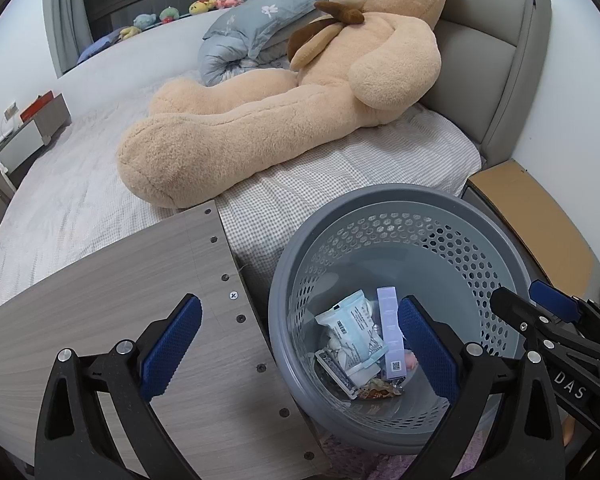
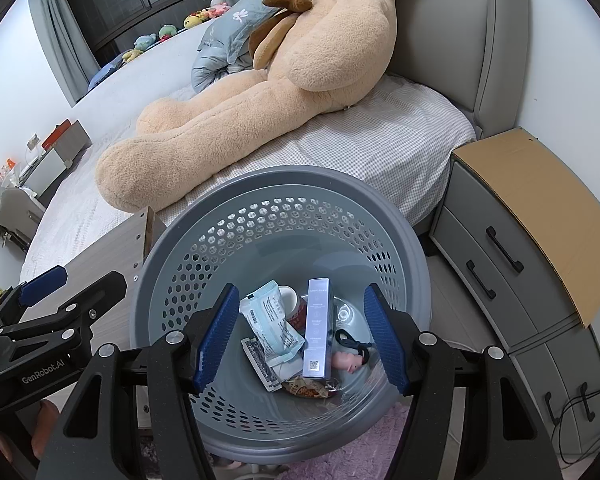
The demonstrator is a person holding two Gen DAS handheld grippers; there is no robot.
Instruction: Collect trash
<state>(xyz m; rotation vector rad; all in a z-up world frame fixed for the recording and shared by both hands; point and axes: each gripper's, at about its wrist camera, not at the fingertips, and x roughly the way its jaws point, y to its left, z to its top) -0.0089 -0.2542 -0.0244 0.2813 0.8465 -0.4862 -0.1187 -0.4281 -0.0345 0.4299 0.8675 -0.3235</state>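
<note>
A grey perforated basket stands on the floor beside the bed. Inside lie several pieces of trash: a pale blue packet, a tall lilac box, a snack wrapper, a small pink toy and a black cord. My left gripper hangs open over the wooden board's edge and the basket's left rim, with nothing between its fingers. My right gripper is open above the basket's mouth, empty. Each gripper shows at the side of the other's view.
A wooden board lies left of the basket. Behind it is a bed with a large teddy bear and pillows. A grey nightstand topped with cardboard stands at the right. A pink rug lies underneath.
</note>
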